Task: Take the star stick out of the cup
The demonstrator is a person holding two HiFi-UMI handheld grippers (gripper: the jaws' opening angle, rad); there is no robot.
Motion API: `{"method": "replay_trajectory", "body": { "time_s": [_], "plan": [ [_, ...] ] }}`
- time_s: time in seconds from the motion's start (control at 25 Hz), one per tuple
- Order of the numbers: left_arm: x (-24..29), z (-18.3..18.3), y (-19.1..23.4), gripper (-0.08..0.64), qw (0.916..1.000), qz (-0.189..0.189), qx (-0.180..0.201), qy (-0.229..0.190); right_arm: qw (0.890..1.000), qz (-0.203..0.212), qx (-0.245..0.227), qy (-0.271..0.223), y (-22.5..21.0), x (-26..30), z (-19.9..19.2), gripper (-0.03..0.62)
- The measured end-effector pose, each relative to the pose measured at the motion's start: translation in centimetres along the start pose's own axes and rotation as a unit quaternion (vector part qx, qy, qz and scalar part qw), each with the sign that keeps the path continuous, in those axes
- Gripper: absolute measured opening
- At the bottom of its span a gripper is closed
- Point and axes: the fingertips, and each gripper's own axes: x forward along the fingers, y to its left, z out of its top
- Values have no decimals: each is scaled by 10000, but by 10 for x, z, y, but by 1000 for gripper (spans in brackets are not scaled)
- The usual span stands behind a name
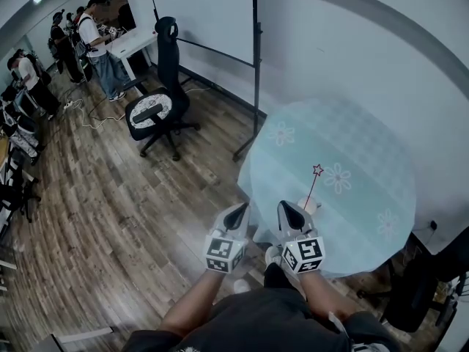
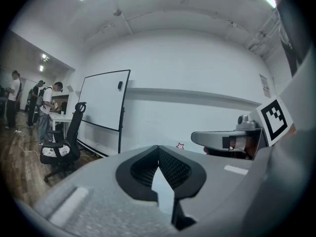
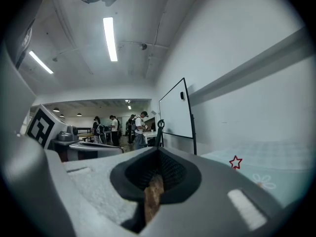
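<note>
A thin stick topped with a red outlined star (image 1: 317, 169) rises from a pale cup (image 1: 311, 205) near the front edge of the round table (image 1: 366, 167). The cup is mostly hidden behind my right gripper (image 1: 290, 213). That gripper is shut and empty, just left of the cup. My left gripper (image 1: 236, 214) is also shut and empty, off the table's left edge over the floor. The star (image 2: 180, 145) peeks over the shut jaws in the left gripper view, and the star (image 3: 236, 162) shows to the right of the jaws in the right gripper view.
The table wears a light teal cloth with flower prints. A black office chair (image 1: 157, 108) and a whiteboard on a stand (image 1: 255, 64) are on the wooden floor to the left. Several people (image 1: 95, 35) stand at desks far back left.
</note>
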Motion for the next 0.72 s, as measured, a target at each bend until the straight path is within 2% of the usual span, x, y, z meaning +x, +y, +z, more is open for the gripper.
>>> {"method": "replay_trajectory", "body": {
  "time_s": [0.4, 0.6, 0.72],
  "plan": [
    [45, -15, 3, 5, 9997, -80, -64, 240, 9997, -206, 52, 152, -46, 16, -11, 3],
    [69, -17, 0, 6, 9992, -202, 81, 343, 9992, -304, 45, 256, -68, 22, -18, 3],
    [83, -26, -3, 5, 9986, -271, 1, 444, 9987, -411, 81, 301, -84, 22, -21, 3]
  ]
}}
